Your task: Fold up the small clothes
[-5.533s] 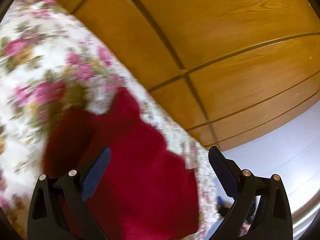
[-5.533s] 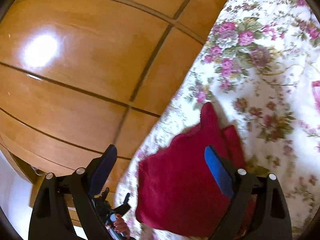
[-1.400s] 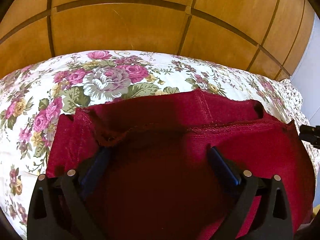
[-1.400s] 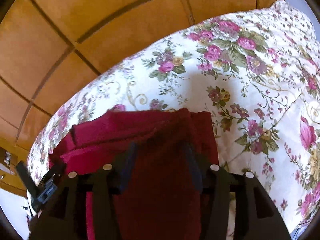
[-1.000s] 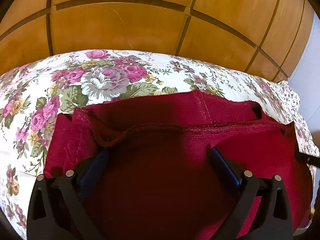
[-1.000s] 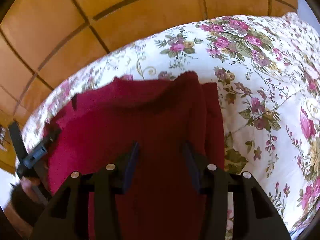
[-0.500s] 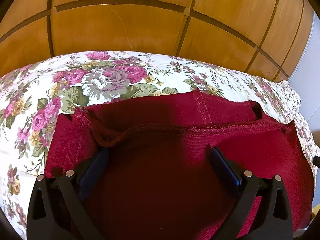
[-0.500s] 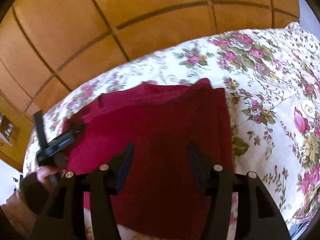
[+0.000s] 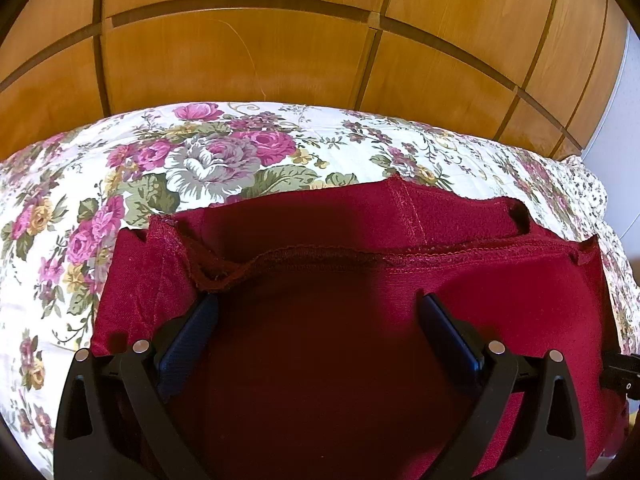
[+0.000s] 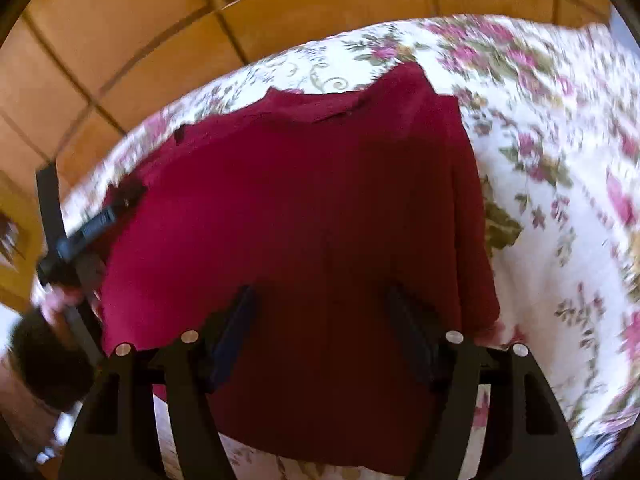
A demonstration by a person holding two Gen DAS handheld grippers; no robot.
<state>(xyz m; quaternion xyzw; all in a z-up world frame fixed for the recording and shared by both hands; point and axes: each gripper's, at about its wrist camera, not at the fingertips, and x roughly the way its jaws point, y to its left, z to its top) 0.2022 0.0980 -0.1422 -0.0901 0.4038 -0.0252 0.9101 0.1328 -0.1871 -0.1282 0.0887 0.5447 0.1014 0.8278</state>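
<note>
A dark red garment [image 9: 320, 280] lies folded on a floral bedspread [image 9: 200, 160]. Its seamed edge runs across the left wrist view, with a lower layer showing beyond it. My left gripper [image 9: 318, 304] is open, its fingers wide apart and low over the red cloth, holding nothing. My right gripper [image 10: 320, 300] is open too, above the garment [image 10: 300, 180], which shows as a rough rectangle. The left gripper [image 10: 80, 236] appears at the garment's left edge in the right wrist view, held by a hand.
A wooden panelled headboard [image 9: 280, 48] rises behind the bed. The floral bedspread [image 10: 560, 160] spreads wide to the right of the garment. A pale wall [image 9: 628, 120] stands at the far right.
My right gripper has pulled back and up from the garment and opened wider; more of the cloth shows. My left gripper has stayed open and nearly still over the cloth.
</note>
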